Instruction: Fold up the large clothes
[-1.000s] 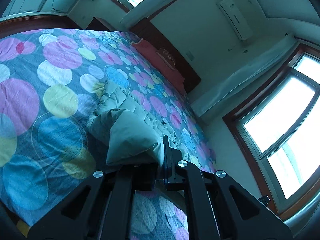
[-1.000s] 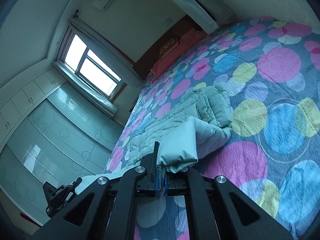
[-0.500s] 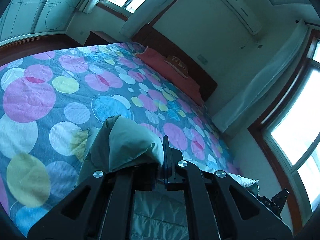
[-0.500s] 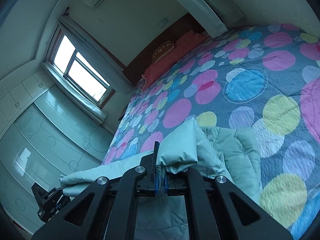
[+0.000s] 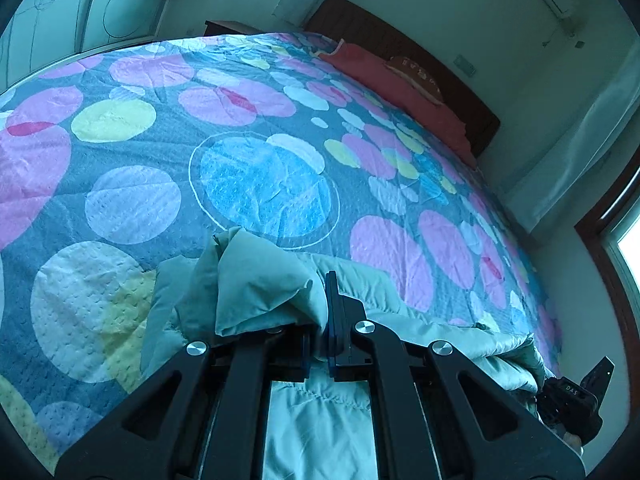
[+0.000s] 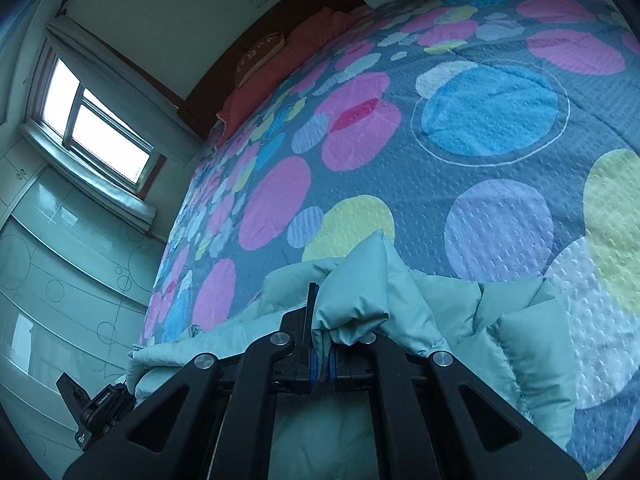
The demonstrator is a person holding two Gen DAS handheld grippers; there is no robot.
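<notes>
Pale green quilted padded jacket on dotted bedspread: soft, bulky, light, likely slippery. Left hand-held gripper and right hand-held gripper each clamped on bunched near edge; best gripped at seams.

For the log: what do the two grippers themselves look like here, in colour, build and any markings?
Both are matte black. The left gripper and right gripper each have angled struts with triangular cut-outs, round silver screw heads, and blue pads on the inner finger faces. Seen from the opposite camera, each carries small white lettering, too small to read surely. No cables or sleeves show.
</notes>
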